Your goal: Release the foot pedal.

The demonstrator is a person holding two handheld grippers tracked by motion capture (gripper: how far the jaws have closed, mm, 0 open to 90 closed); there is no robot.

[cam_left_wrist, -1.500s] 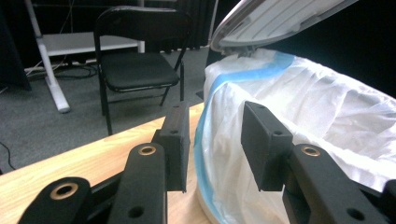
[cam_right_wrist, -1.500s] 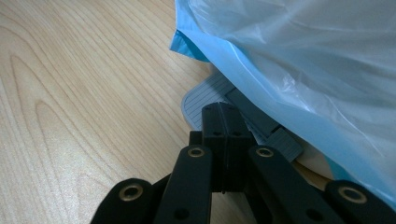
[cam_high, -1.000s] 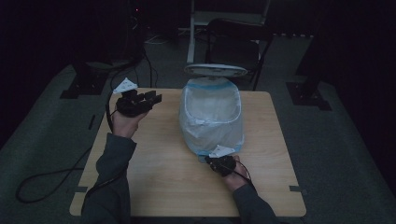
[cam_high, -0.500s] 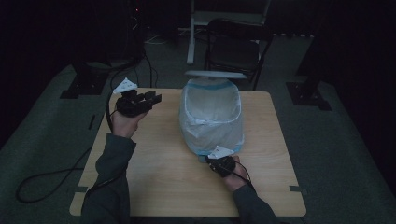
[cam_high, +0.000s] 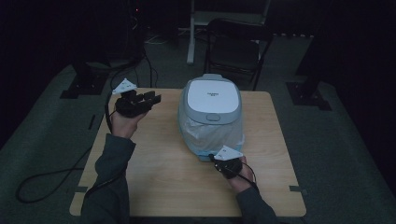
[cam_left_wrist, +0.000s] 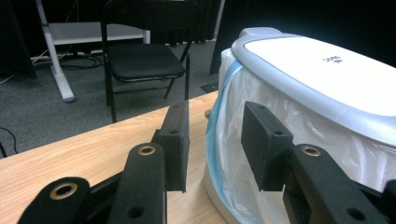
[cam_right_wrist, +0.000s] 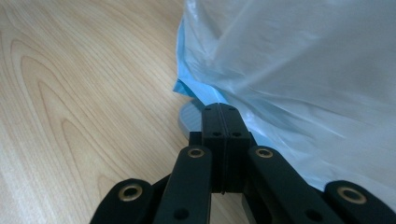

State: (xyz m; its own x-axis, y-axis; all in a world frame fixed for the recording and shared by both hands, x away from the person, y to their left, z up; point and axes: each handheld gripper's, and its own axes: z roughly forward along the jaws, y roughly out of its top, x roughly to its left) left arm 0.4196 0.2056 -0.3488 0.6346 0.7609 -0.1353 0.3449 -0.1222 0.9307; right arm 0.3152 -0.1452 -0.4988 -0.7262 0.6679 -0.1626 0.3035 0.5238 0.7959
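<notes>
Right gripper view showed the right gripper (cam_right_wrist: pixel 223 112) closed at the bin (cam_high: pixel 210 100) base, nothing visibly pinched; the bag (cam_right_wrist: pixel 299 70) risked tearing if snagged. The left gripper (cam_left_wrist: pixel 215 140) stood half-open, empty, beside the bin.

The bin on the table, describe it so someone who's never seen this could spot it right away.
On the wooden table, look at the far middle, in front of the black chair. The bin stands there, its grey lid shut, with a white panel on top. A pale bag hangs out over its sides.

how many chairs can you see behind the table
1. A black folding chair stands on the carpet just past the table's far edge, behind the lidded bin. The room beyond is dark, so others may be hidden.
</notes>
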